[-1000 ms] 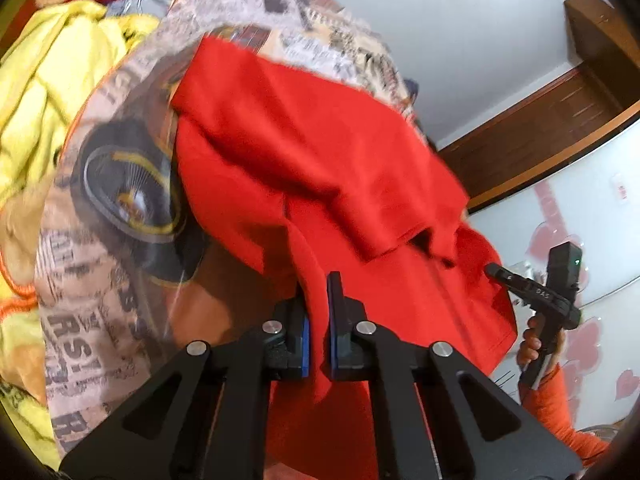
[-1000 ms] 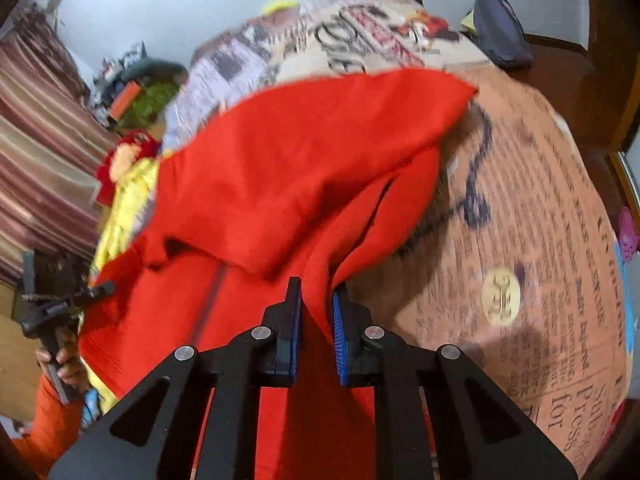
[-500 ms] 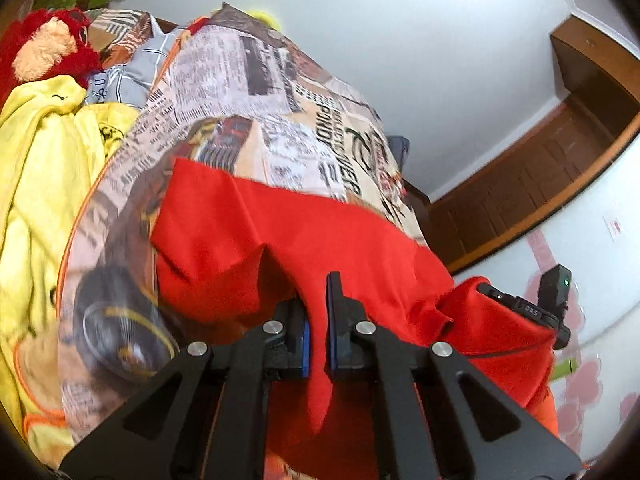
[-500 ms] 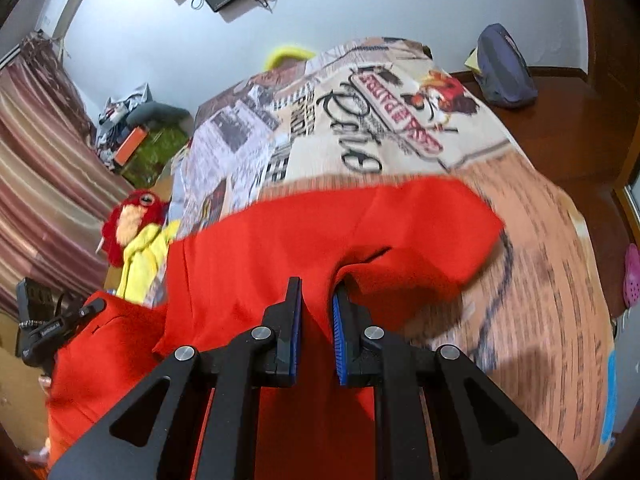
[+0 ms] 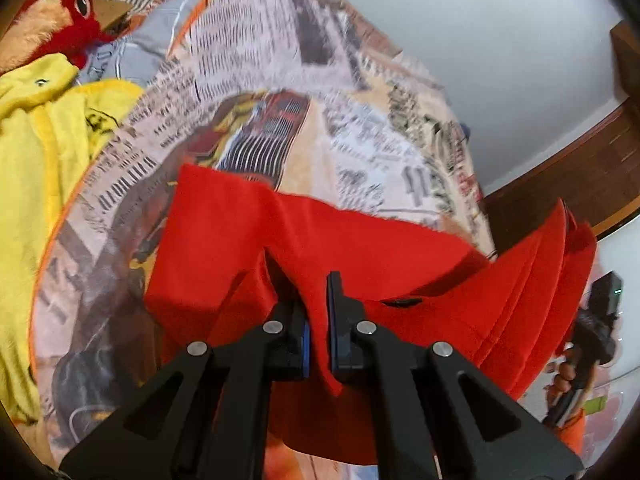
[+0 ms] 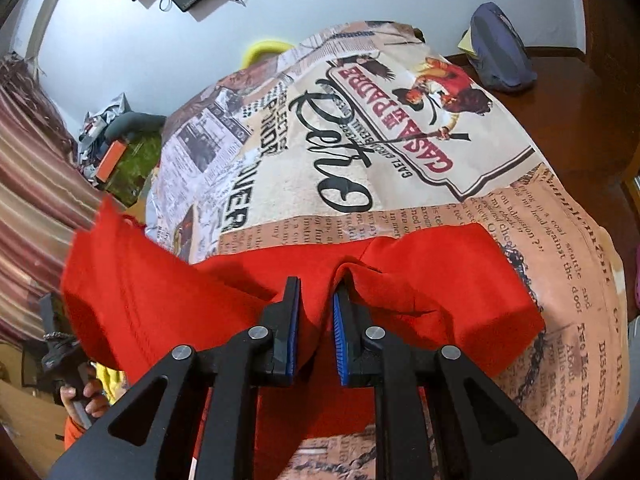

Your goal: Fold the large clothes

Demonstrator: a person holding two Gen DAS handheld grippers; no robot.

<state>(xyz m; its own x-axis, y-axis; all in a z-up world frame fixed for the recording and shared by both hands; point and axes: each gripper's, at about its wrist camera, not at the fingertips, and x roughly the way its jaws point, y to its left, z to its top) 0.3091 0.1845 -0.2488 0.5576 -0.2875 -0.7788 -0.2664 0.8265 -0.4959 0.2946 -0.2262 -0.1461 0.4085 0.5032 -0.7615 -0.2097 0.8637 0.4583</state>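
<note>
A large red garment lies bunched across a bed with a newspaper-print sheet. My left gripper is shut on a fold of its cloth, which rises between the blue pads. In the right wrist view the same red garment spreads over the sheet, and my right gripper is shut on another fold. The cloth stretches from one gripper to the other. A hand in an orange sleeve holds the right gripper at the far right of the left wrist view.
A yellow garment, a red plush toy and a grey-blue cloth lie on the bed's left side. A dark blue bag sits on brown wood beyond the bed. A striped curtain hangs at left.
Both grippers have travelled over the bed with the red garment in their grip. The garment now sits lower in both views, and more of the printed sheet shows beyond it.
</note>
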